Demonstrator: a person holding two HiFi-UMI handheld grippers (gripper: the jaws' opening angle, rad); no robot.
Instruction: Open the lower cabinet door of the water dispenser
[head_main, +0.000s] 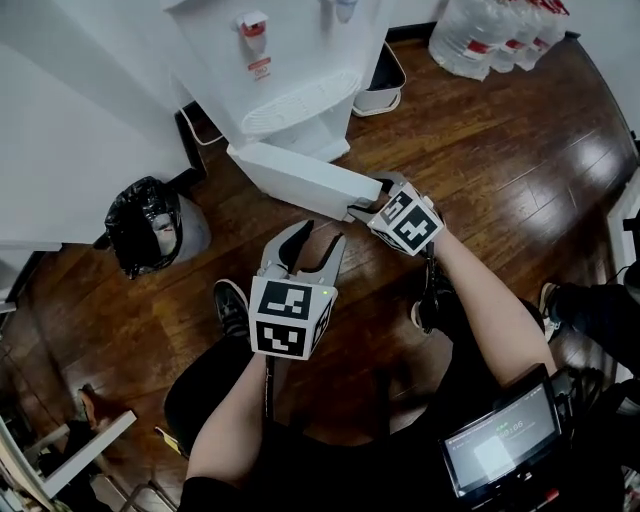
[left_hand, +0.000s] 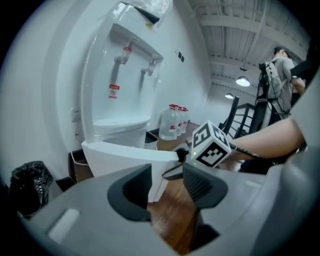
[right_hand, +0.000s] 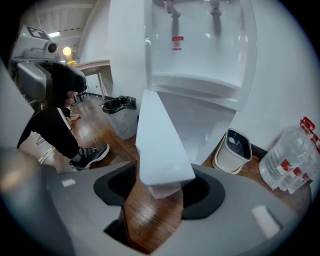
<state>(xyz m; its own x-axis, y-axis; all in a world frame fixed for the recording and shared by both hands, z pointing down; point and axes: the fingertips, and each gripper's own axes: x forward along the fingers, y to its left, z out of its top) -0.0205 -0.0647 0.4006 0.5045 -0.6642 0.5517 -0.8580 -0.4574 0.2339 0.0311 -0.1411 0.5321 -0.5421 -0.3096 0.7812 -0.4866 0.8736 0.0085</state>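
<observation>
Fingers of the right gripper (head_main: 370, 197) are clamping the edge of the open lower cabinet door (head_main: 290, 175); left gripper (head_main: 318, 235) is hovering, fingers apart, empty.

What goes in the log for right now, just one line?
step: opening door | lower cabinet door: swung out | right gripper: jaws on door's free edge | left gripper: jaws apart, empty

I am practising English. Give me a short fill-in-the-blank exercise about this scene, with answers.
The dispenser's lower door stands ___.
The gripper at its edge is the ___ one.
The left gripper holds ___.
The bag beside the dispenser is ___.
Answers: open; right; nothing; black.
</observation>
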